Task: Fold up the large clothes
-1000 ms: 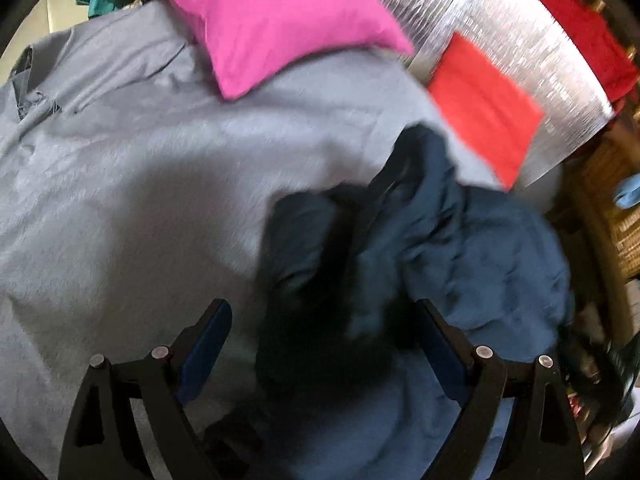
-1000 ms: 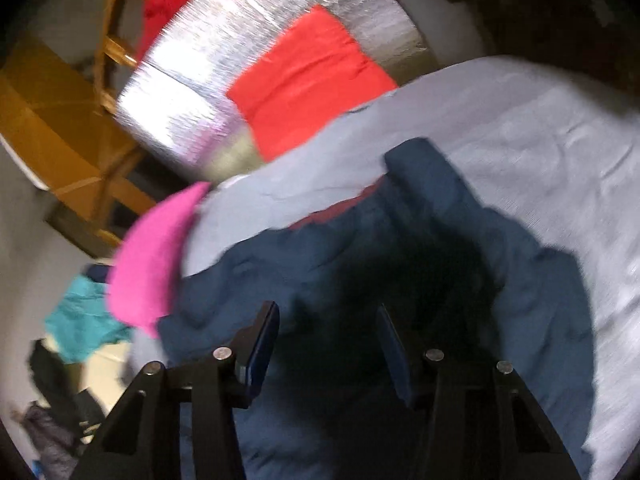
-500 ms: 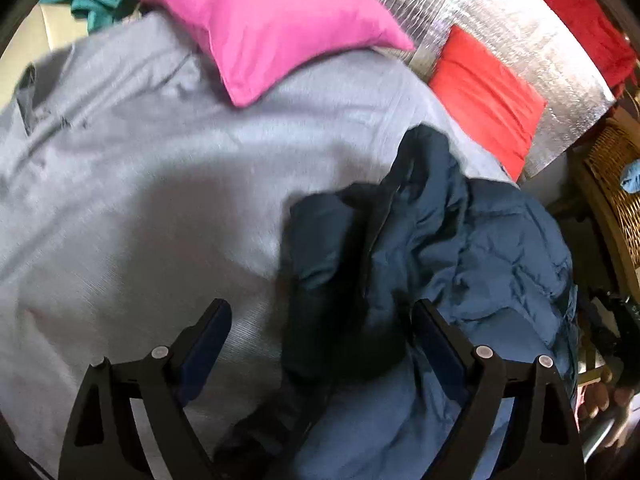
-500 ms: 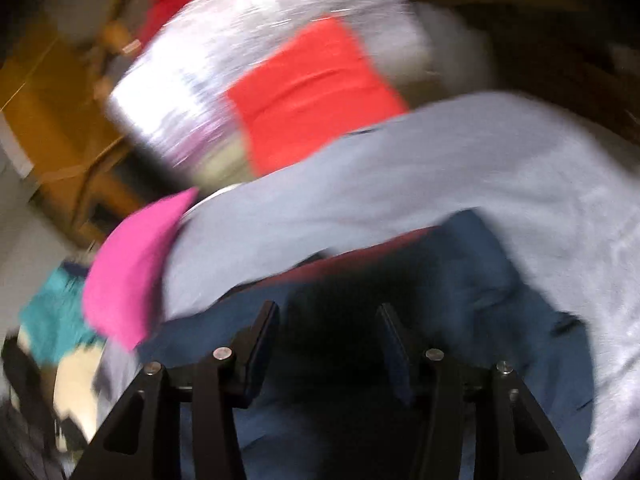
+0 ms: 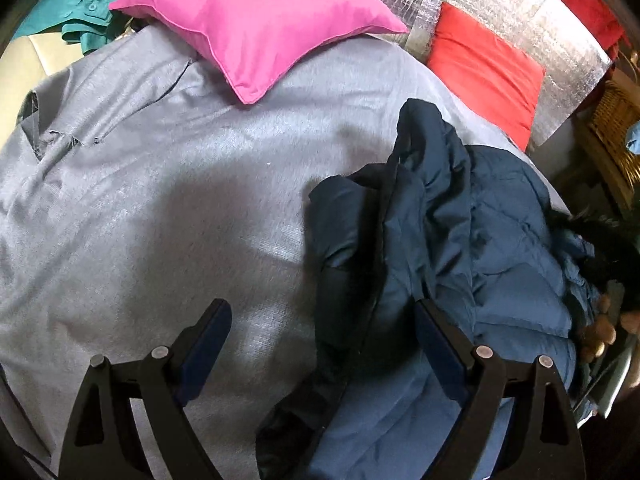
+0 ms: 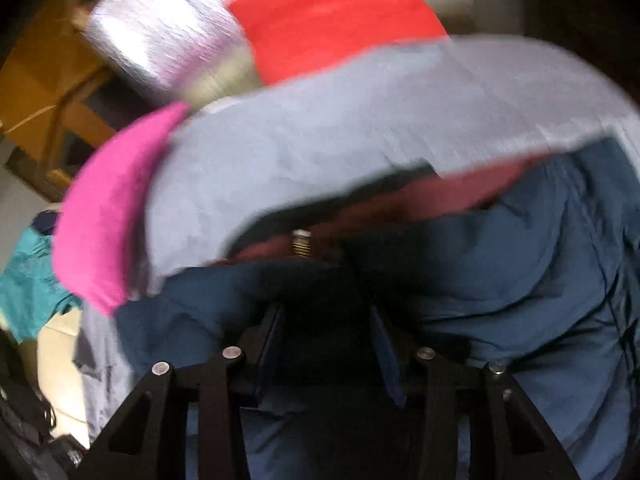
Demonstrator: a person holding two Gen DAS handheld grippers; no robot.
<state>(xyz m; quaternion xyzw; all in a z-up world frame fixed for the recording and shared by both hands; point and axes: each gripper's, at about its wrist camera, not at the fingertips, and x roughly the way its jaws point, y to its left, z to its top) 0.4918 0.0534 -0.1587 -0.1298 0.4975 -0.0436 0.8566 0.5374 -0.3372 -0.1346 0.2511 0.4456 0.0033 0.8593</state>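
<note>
A navy quilted jacket lies crumpled on the right side of a grey bed sheet. My left gripper is open wide above the jacket's left edge, its right finger over the fabric, holding nothing. In the blurred right wrist view the jacket fills the lower half and shows a dark red lining. My right gripper has its jaws partly apart, with dark jacket fabric between them. Whether it grips the fabric is unclear.
A pink pillow and a red pillow lie at the far side against a silver foil panel. Teal clothing is at the far left. A wicker basket stands to the right.
The right gripper has moved lower and closer into the jacket, exposing the red lining. The left gripper has stayed open, and the jacket has shifted slightly right in its view.
</note>
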